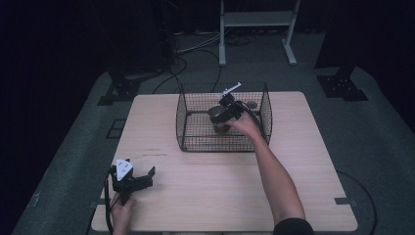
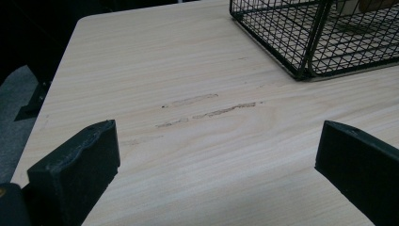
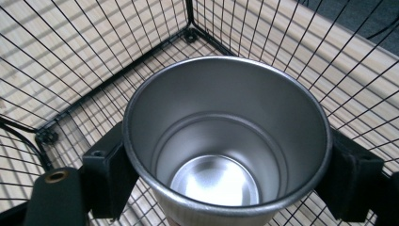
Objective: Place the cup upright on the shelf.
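The steel cup (image 3: 226,141) is clamped between the jaws of the right gripper (image 1: 222,116), held upright inside the wire basket (image 1: 195,147) near its back, seemingly just over the mesh floor. The left gripper (image 1: 131,177) is parked wide open and empty on the table (image 2: 197,61), well apart from the basket. The risk: smooth metal is gripped just under the rim, so the cup could be let slip or tilted. The base could also be caught on the mesh, or the basket wall clipped.
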{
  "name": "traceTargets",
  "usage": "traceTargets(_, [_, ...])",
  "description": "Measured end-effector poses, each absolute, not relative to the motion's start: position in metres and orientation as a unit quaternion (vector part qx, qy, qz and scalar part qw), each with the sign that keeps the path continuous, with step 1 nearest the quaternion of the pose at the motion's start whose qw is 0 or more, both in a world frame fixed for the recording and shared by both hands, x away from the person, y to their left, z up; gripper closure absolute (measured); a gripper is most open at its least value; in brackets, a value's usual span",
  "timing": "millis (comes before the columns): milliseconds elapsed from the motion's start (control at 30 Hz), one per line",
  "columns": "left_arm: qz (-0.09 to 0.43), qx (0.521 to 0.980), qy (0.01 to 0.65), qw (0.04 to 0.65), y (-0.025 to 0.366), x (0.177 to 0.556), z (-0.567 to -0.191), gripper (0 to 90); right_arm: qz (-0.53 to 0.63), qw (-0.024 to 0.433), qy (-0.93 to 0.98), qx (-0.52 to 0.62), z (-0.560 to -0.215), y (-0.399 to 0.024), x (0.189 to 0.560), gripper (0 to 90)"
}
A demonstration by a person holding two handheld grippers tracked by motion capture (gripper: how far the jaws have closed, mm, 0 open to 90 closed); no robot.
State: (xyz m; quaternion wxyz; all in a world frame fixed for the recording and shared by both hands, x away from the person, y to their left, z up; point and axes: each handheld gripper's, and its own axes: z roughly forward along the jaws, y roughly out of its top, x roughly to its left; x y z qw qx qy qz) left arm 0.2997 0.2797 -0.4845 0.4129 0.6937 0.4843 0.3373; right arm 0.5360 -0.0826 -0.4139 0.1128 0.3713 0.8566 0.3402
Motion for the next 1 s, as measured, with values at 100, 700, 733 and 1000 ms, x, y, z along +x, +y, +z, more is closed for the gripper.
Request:
traceTargets(100, [0.338, 0.693, 0.484, 0.414, 0.2794, 0.2997, -0.4846, 0.0, 0.328, 0.123, 0.862, 0.367, -0.418, -0.0827, 0.5406, 17.8])
traceTargets(700, [0.336, 0.692, 0.486, 0.416, 0.2805, 0.2993, -0.4843, 0.0, 0.287, 0.126, 0.882, 0.352, -0.4143, -0.0809, 0.544, 14.9])
traceTargets(733, [0.336, 0.692, 0.485, 0.416, 0.2804, 0.2993, -0.4843, 0.0, 0.284, 0.128, 0.884, 0.349, -0.4142, -0.0812, 0.5436, 14.5])
traceTargets(1000, [0.335, 0.692, 0.485, 0.417, 0.2803, 0.2993, -0.4844, 0.0, 0.28, 0.131, 0.888, 0.341, -0.4131, -0.0809, 0.5404, 12.7])
